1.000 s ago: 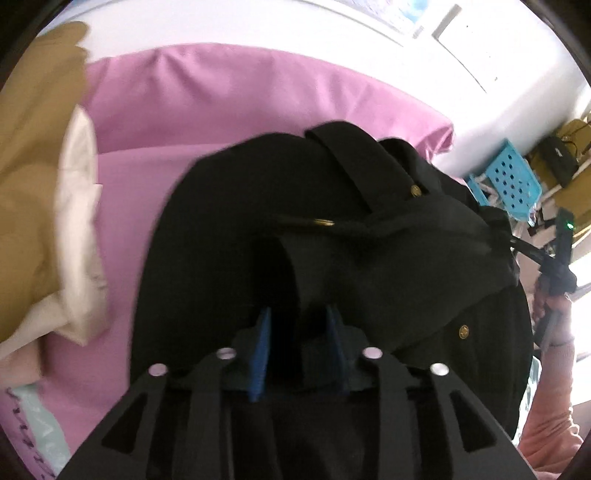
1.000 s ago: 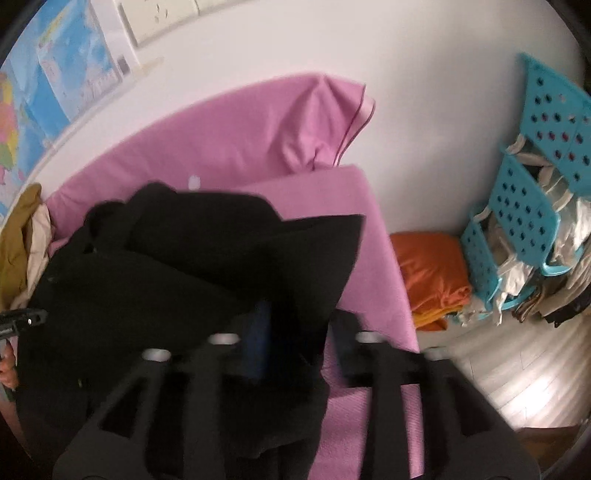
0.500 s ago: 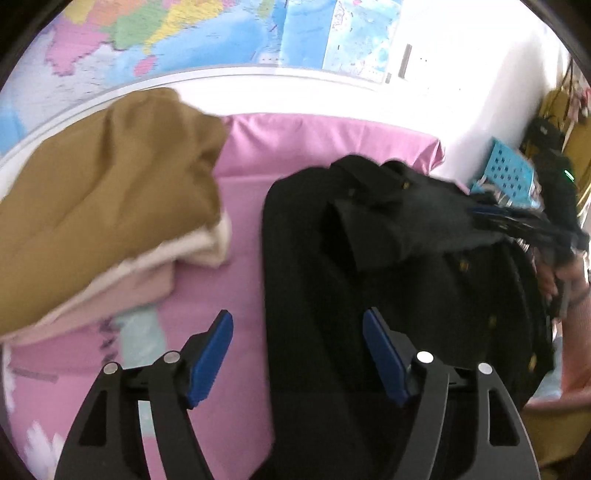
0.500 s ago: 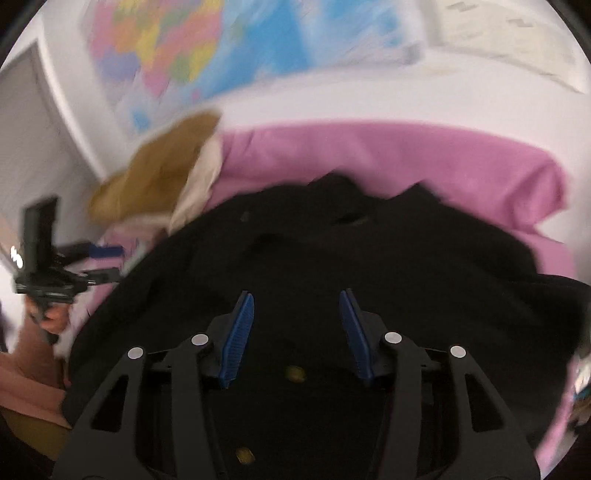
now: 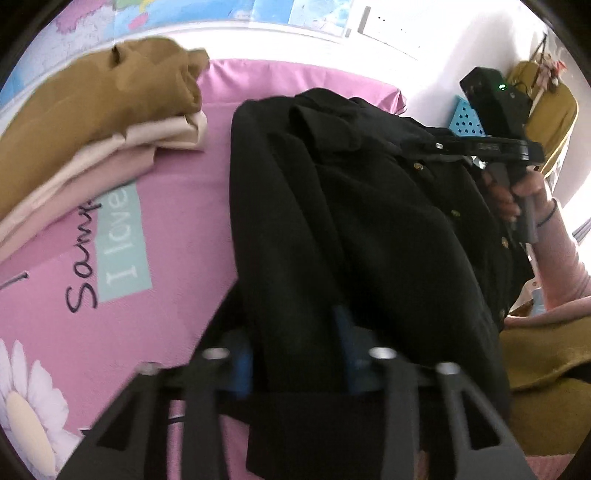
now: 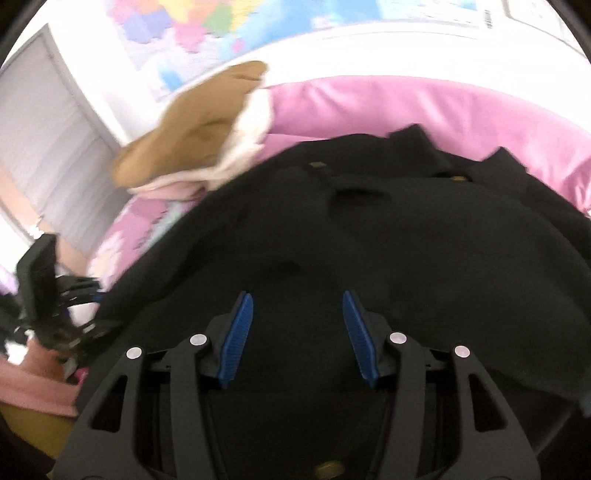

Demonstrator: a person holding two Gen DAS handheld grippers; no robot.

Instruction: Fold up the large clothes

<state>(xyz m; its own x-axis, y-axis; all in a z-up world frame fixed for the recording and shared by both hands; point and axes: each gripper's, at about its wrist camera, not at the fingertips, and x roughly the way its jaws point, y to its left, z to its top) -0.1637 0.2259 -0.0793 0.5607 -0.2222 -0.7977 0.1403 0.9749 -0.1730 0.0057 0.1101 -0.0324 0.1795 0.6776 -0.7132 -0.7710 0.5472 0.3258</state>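
Observation:
A black coat with gold buttons lies on the pink bedsheet; it fills the right wrist view. My left gripper has its blue pads on either side of a thick fold at the coat's near edge, with cloth between them. My right gripper is open, its blue pads wide apart above the coat's front. The right gripper also shows in the left wrist view, over the coat's far side.
A stack of folded brown, cream and pink clothes sits at the bed's far left, also in the right wrist view. A wall with a map stands behind. A turquoise basket is beyond the bed.
Both grippers let go of the coat about half a second ago. My left gripper has since come down and closed around a fold at the near edge. The right stays open.

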